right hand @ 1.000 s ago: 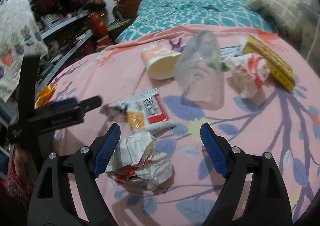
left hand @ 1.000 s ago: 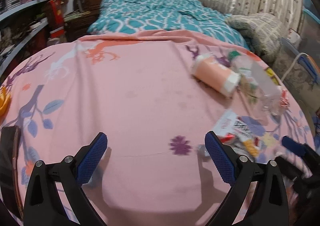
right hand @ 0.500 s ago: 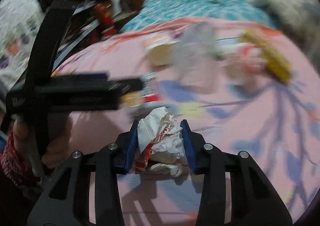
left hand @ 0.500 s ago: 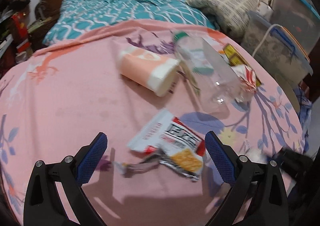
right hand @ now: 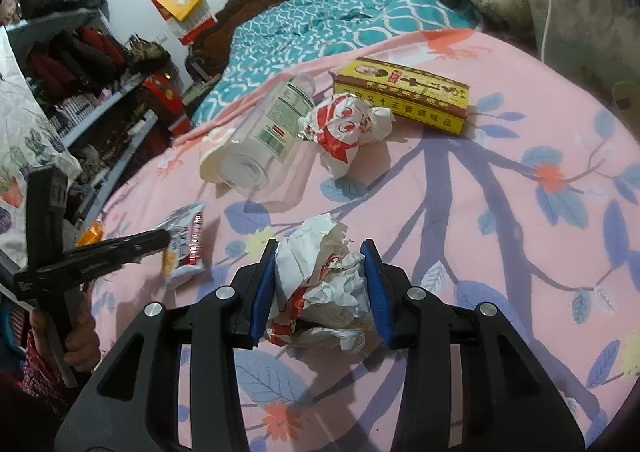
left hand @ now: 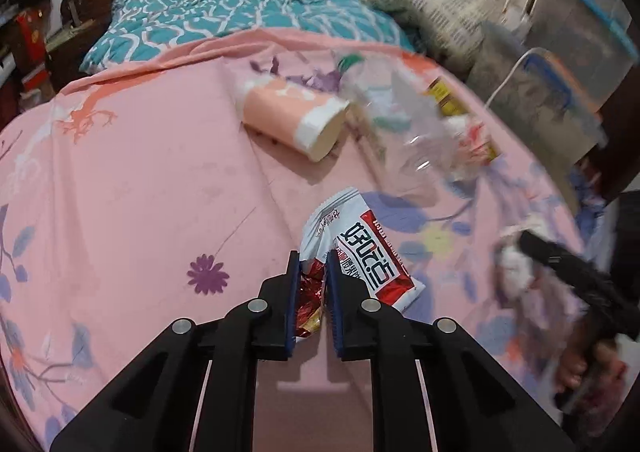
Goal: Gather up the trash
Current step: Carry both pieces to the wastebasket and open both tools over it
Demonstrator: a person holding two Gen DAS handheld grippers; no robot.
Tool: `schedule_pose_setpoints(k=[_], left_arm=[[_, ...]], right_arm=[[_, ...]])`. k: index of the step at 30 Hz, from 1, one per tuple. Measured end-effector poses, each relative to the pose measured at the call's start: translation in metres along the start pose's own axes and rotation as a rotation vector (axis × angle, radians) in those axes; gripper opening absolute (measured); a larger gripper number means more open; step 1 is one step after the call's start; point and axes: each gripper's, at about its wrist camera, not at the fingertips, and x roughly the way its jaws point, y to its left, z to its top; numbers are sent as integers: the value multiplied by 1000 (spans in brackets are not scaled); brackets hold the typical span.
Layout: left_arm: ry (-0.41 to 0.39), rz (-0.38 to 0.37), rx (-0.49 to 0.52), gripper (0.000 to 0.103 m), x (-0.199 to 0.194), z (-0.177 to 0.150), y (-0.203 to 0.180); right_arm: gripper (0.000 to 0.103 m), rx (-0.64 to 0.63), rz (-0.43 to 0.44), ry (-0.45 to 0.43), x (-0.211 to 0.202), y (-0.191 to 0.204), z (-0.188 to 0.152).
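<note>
Trash is lying scattered on the pink floral sheet [right hand: 500,211]. The left gripper [left hand: 312,272], its jaws having just been closing, is pinching the snack wrapper [left hand: 360,248] by its crumpled foil end. The right gripper [right hand: 320,264] is squeezing a crumpled paper ball [right hand: 320,284] near the sheet's edge. Farther off, a clear bottle [right hand: 264,139], another paper wad [right hand: 344,127] and a yellow box [right hand: 404,91] are lying together.

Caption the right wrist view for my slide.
Right gripper clamps crumpled wrapper on pink floral sheet.

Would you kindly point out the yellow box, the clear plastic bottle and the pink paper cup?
yellow box [right hand: 404,97]: right wrist view, on its printed top face.
clear plastic bottle [right hand: 262,139]: right wrist view, on its label.
pink paper cup [left hand: 288,113]: left wrist view, on its side wall.
</note>
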Motion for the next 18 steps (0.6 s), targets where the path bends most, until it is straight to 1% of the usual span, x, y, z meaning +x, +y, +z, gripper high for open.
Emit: schedule_pose_setpoints(k=[2,4,6,8,12,13,14,15,16,18], left_arm=[[-34,-51,-7,12,-20,4,-1],[-67,-89,11,12,-36,13,-14],[-79,-124,52,12,-41,26,-37],[-71,-151,104,12,-36,39,-64],[-27,-209,248,12,-7,64,-141],[-19,-221,295,12,4,71,-167],[-11,-232,327,12,13,78,-187],[-2,-248,356,12,23,85,-208],[9,-272,386,12,36,94,-234],[24,-305,425,12,57,107,-275]], right_arm=[[44,14,14,-25,-4,-5,3],[44,33,19,-62,-14,-15,7],[44,50,15,-88,-20,-25,9],[44,82,1,-116,-29,-43,10],[44,161,-41,-176,-53,-91,13],[44,185,-58,-199,-62,-107,15],[44,209,-80,-226,-74,-126,17],[44,222,-94,-241,-81,-136,18],[44,244,-121,-267,-92,-154,21],[44,285,-170,-312,-111,-185,26]])
